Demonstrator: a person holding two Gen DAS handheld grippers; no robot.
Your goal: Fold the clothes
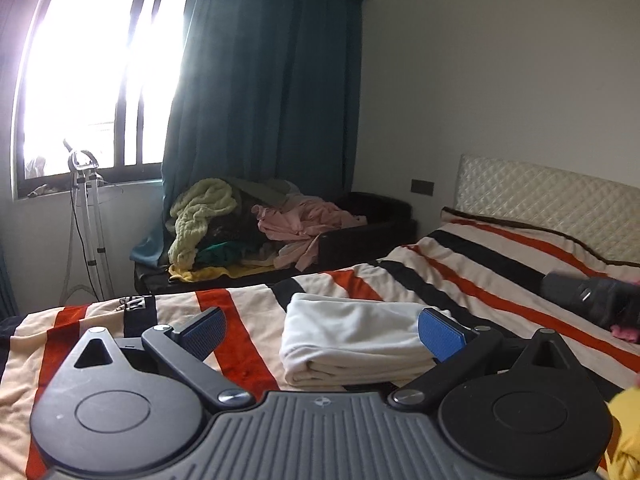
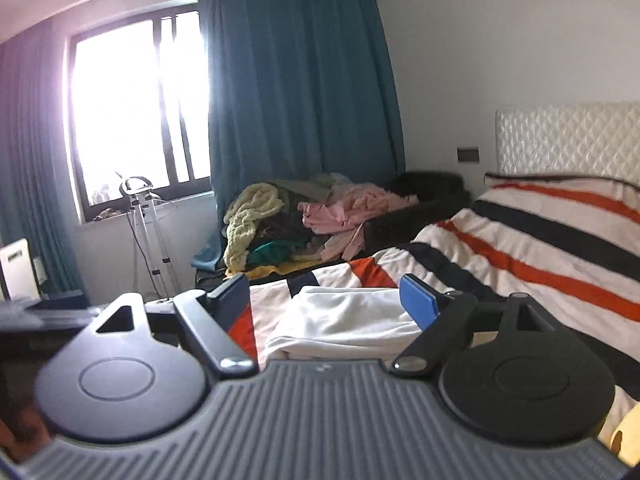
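A folded white garment (image 1: 352, 340) (image 2: 344, 320) lies flat on the striped bed cover (image 1: 460, 280) (image 2: 540, 248). My left gripper (image 1: 322, 332) is open, its blue pads (image 1: 440, 334) spread wide, and the garment shows in the gap between them. Neither pad presses on the cloth. My right gripper (image 2: 326, 302) is open too, fingers (image 2: 420, 304) wide apart and held over the near side of the same garment, gripping nothing. A heap of unfolded clothes (image 1: 240, 228) (image 2: 296, 224) in yellow, pink and green lies on a dark couch beyond the bed.
A quilted headboard (image 1: 540, 188) (image 2: 568, 140) stands at the right. The window (image 1: 92, 80) and teal curtain (image 1: 264, 80) are behind, with a white stand (image 1: 86, 208) below the window. A blurred dark object (image 1: 592, 296) is at the right edge. Yellow cloth (image 1: 624, 440) is at bottom right.
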